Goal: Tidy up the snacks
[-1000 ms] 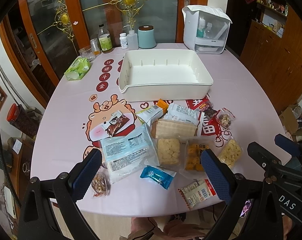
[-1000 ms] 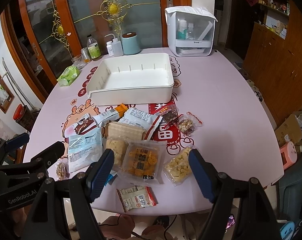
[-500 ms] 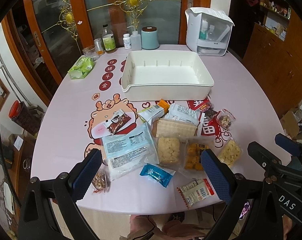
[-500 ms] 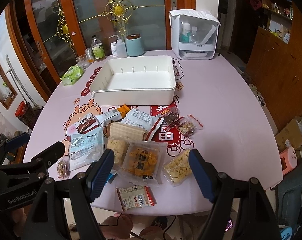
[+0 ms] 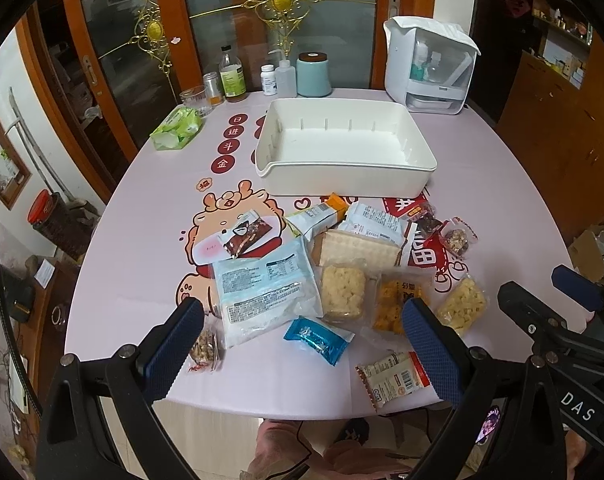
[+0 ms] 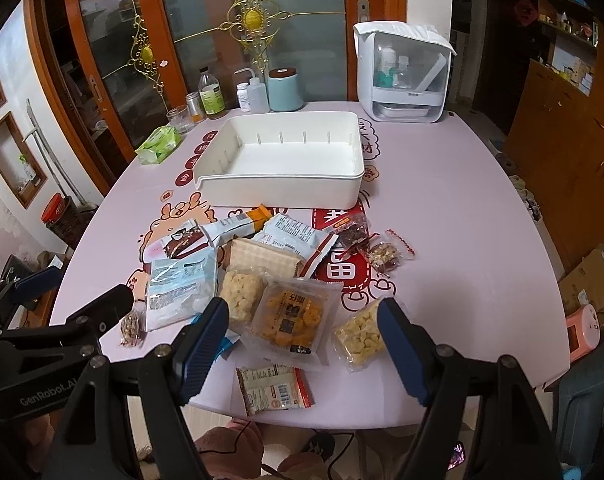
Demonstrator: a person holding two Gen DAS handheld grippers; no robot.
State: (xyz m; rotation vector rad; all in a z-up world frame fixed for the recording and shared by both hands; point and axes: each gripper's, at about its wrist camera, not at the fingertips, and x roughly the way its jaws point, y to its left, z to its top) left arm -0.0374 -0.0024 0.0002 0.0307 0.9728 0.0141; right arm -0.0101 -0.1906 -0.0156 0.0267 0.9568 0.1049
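Smooth matt white plastic bin (image 5: 343, 179), glossy crinkled clear plastic snack packets (image 6: 290, 314), shiny blue foil wrapper (image 5: 317, 339), smooth pink printed table cover (image 5: 150, 248), textured blue gripper pads (image 5: 431, 354), polished orange wooden door frame (image 5: 174, 20)
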